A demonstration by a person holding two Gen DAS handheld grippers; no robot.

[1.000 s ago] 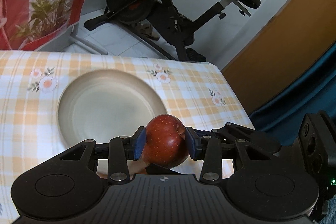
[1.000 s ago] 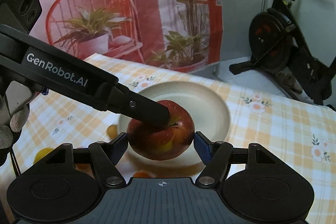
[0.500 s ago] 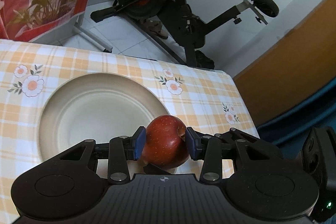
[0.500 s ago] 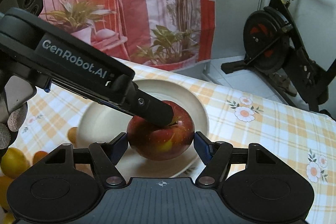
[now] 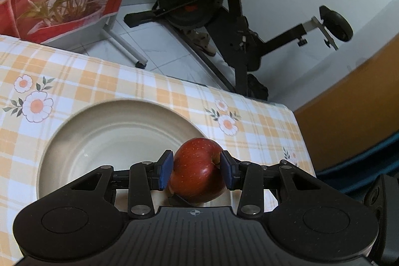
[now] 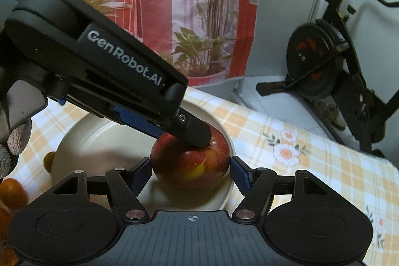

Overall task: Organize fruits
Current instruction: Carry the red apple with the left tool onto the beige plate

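A red apple (image 5: 197,170) is clamped between the blue pads of my left gripper (image 5: 196,170), above the near right rim of a cream plate (image 5: 104,138). In the right wrist view the same apple (image 6: 190,163) sits between the blue pads of my right gripper (image 6: 190,175), which touch or nearly touch its sides. The left gripper's finger (image 6: 192,129) presses on the apple's top from the left. The plate (image 6: 99,141) lies under and behind the apple.
An orange-and-white checked cloth with daisies (image 5: 37,104) covers the table. Several oranges (image 6: 12,193) lie at the left edge. An exercise bike (image 5: 212,4) and a red plant-print curtain (image 6: 174,4) stand beyond the table's far edge. A gloved hand (image 6: 15,138) holds the left gripper.
Both grippers have moved forward with the apple, from beside the plate's rim to over it. The left gripper body now fills more of the right wrist view.
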